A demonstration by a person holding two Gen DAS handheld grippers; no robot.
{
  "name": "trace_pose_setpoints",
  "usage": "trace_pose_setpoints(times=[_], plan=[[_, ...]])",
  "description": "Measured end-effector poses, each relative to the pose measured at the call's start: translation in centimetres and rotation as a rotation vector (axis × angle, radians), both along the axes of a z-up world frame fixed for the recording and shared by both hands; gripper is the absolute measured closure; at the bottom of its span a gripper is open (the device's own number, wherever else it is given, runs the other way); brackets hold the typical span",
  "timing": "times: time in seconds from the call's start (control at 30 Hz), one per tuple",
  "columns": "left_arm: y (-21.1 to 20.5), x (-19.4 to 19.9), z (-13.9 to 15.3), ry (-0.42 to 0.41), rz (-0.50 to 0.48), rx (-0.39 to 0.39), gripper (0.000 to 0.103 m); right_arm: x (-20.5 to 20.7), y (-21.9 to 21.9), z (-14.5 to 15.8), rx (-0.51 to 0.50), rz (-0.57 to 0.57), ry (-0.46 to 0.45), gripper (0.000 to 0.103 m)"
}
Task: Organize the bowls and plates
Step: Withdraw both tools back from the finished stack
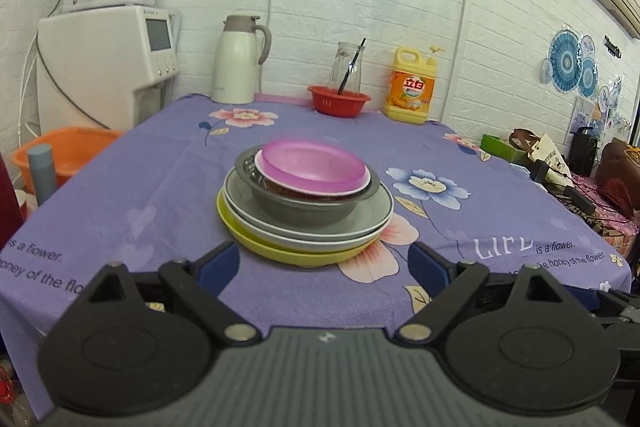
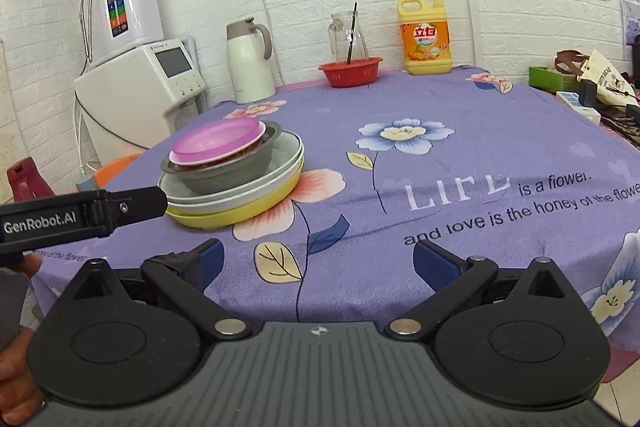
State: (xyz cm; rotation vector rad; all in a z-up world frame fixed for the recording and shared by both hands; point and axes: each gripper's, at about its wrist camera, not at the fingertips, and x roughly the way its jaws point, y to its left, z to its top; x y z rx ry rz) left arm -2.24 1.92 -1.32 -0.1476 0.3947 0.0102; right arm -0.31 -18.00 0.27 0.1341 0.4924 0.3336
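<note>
One stack of dishes stands on the purple flowered tablecloth (image 1: 160,167). From the bottom: a yellow plate (image 1: 280,253), a grey-white plate (image 1: 372,215), a grey bowl (image 1: 296,207) and a pink plate (image 1: 316,167) on top, with a white-rimmed dish under it. My left gripper (image 1: 326,263) is open and empty, just in front of the stack. In the right wrist view the stack (image 2: 236,171) is at the left, with the left gripper's body (image 2: 80,213) beside it. My right gripper (image 2: 318,263) is open and empty, to the right of the stack.
At the back of the table stand a white thermos jug (image 1: 240,61), a red basket (image 1: 338,99) with a glass jar (image 1: 346,69), and a yellow detergent bottle (image 1: 410,85). A white appliance (image 1: 108,63) and an orange basin (image 1: 68,155) are left of the table. Clutter lies at the right (image 1: 560,163).
</note>
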Motion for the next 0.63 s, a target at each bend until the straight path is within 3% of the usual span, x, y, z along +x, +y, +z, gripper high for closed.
trace_pose_setpoints(times=[0.63], plan=[[-0.75, -0.01, -0.5, 0.004, 0.015, 0.041, 0.013, -0.78, -0.35, 0.25, 0.019, -0.009, -0.022, 0.0]])
